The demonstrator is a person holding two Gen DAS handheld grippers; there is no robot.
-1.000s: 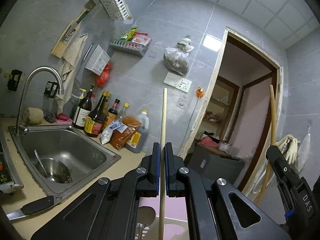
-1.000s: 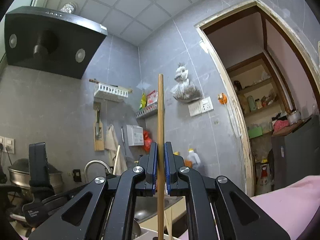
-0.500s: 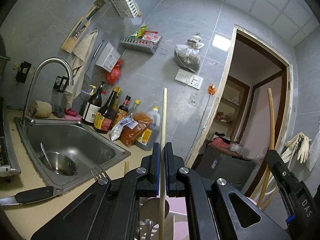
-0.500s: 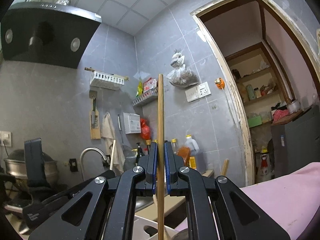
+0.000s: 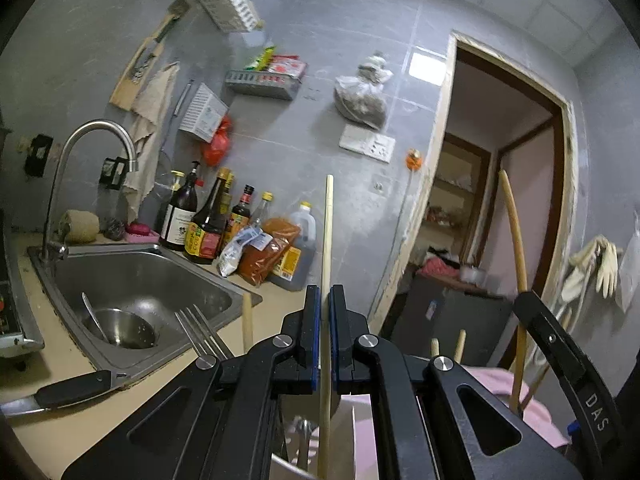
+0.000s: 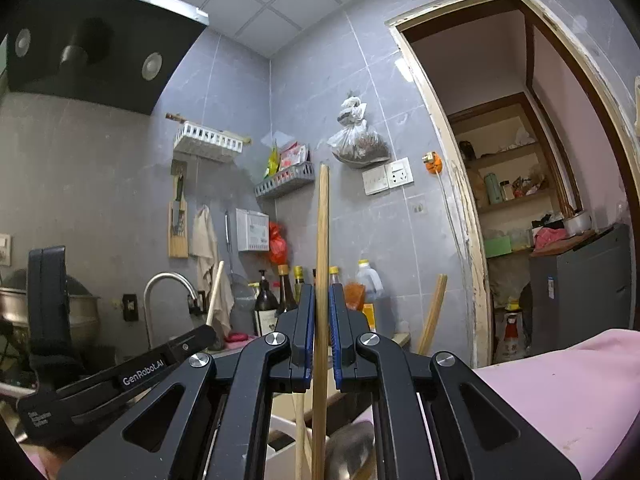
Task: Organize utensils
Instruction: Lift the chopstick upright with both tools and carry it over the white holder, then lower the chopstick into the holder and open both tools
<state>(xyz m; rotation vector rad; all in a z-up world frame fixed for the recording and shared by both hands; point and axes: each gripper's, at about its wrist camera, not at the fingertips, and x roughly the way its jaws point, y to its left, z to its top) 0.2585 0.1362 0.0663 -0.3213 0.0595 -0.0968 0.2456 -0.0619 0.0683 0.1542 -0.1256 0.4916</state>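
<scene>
Left hand-held gripper [image 5: 325,336] points upward, clamping an upright chopstick [image 5: 327,240].

A pale chopstick [image 5: 326,248] and a darker wooden chopstick [image 6: 321,264] each stand upright, pinched between blue pads.

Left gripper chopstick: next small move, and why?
Probably lower it a little further, then open. The left gripper is shut on the pale chopstick, held upright, its lower end already dipping toward the white holder just below. A fork and other sticks already stand nearby, so a straight descent looks right.
</scene>
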